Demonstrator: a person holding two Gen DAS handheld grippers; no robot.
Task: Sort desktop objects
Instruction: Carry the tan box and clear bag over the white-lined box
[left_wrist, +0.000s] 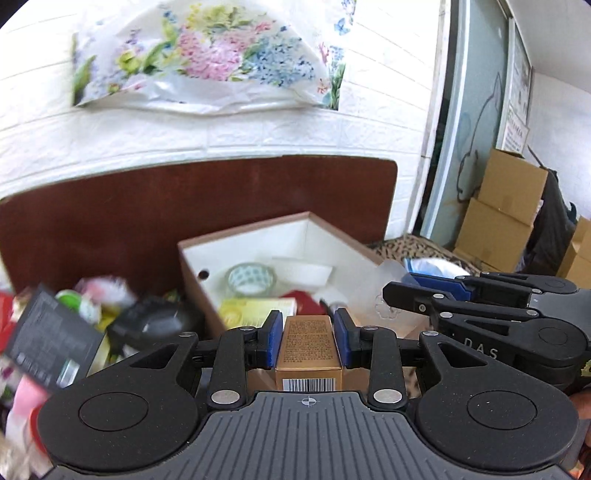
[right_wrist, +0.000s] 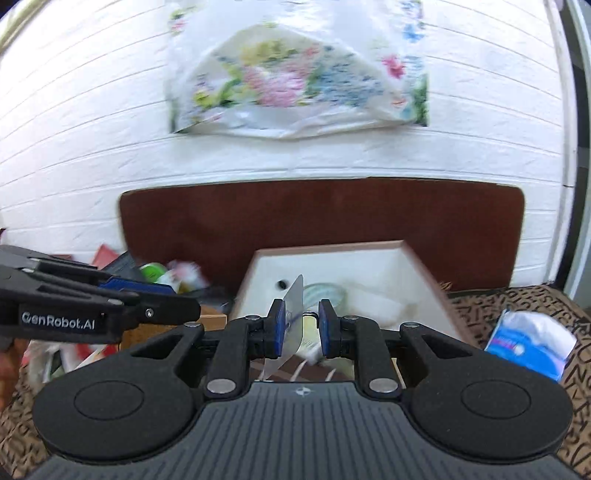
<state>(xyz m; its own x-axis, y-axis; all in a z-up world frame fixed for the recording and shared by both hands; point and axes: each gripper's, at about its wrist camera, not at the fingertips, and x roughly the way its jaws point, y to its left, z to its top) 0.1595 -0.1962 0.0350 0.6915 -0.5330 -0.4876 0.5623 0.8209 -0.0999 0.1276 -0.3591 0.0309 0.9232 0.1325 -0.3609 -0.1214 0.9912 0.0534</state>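
Note:
My left gripper (left_wrist: 308, 320) is shut on a gold carton (left_wrist: 308, 347) with a barcode, held just in front of the open white box (left_wrist: 258, 236). The box holds a roll of patterned tape (left_wrist: 251, 278), a yellow packet and a white block. My right gripper (right_wrist: 302, 309) is open over the same box (right_wrist: 332, 254). A thin clear plastic card (right_wrist: 291, 325) stands on edge between its fingers, leaning on the left pad, apart from the right pad. In the left wrist view the right gripper (left_wrist: 413, 291) sits right of the box with that clear plastic (left_wrist: 388, 291) at its tip.
A pile of mixed items lies left of the box, with a black carton (left_wrist: 51, 339) and a dark round object (left_wrist: 155, 321). A blue and white tissue pack (right_wrist: 532, 343) lies on the leopard-print cloth (right_wrist: 491, 306) at right. A brown board (left_wrist: 147, 206) and white brick wall stand behind.

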